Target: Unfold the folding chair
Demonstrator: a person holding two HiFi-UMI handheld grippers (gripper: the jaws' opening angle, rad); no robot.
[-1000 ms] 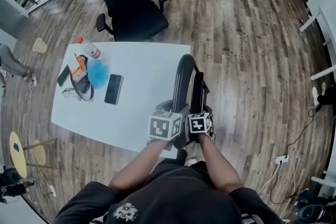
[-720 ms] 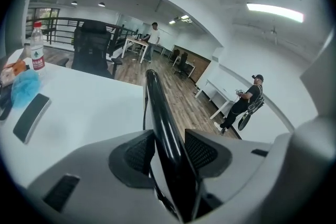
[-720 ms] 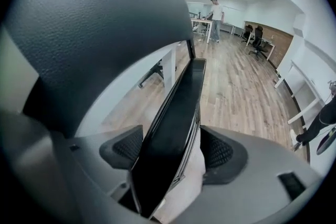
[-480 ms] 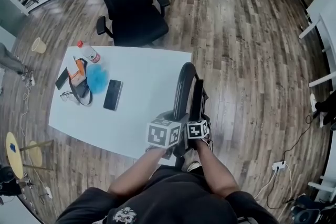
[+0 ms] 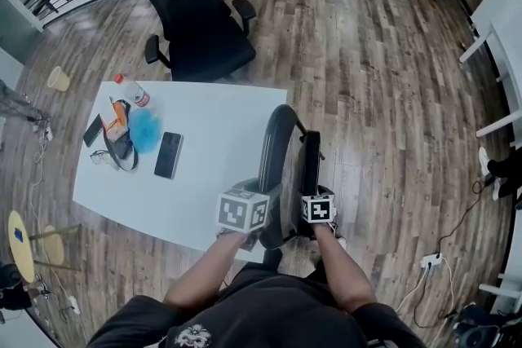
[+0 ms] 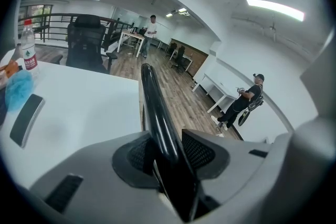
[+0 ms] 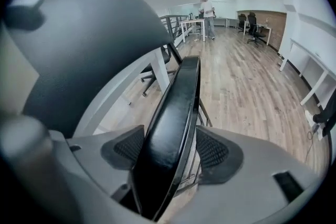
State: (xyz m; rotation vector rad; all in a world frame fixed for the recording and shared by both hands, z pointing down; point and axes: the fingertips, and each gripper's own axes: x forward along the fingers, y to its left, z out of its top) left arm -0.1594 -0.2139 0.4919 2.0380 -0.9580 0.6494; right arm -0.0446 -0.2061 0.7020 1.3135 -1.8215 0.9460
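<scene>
black folding chair point(image 5: 273, 147) is kept upright just beside white rectangular table point(image 5: 212, 143), only slightly parted: curved back tube point(image 6: 152, 107) is clamped by left gripper point(image 6: 163, 152), flat seat point(image 7: 176, 113) by right gripper point(image 7: 170, 149); spreading is largely left.

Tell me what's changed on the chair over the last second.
The right tool, clamped on the seat panel, swung right, away from the left tool, widening the gap to the tube frame that the left tool grips. The table and phone stayed put.
</scene>
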